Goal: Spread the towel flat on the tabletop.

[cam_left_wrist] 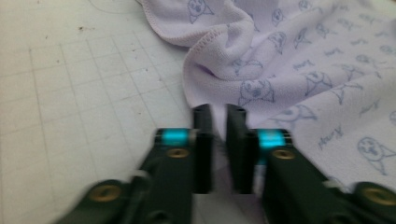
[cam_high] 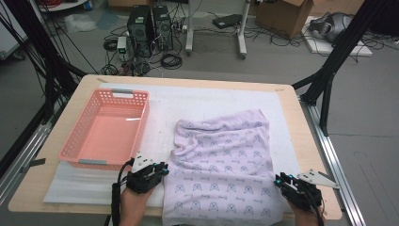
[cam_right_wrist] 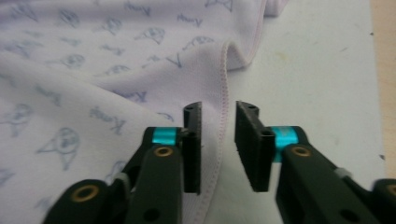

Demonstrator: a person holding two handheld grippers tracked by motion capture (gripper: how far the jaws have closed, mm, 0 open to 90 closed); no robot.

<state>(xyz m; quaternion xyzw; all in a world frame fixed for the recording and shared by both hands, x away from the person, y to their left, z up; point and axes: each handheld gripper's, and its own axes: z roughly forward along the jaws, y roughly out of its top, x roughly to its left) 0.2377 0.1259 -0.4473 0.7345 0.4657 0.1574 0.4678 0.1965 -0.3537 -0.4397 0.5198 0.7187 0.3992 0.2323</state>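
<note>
While the cloth [cam_high: 225, 165] lies flat, a pink basket [cam_high: 106, 129] sits just left.

The pale purple cloth with little blue animal prints [cam_high: 221, 165] runs past the bottom edge of the high view, so its near end is cut off. The prints are too small there to tell what animal they are. In the left claw [cam_left_wrist: 219, 116] view the black arms at the bottom are blurry (the cloth edge between the jaws too).
</note>
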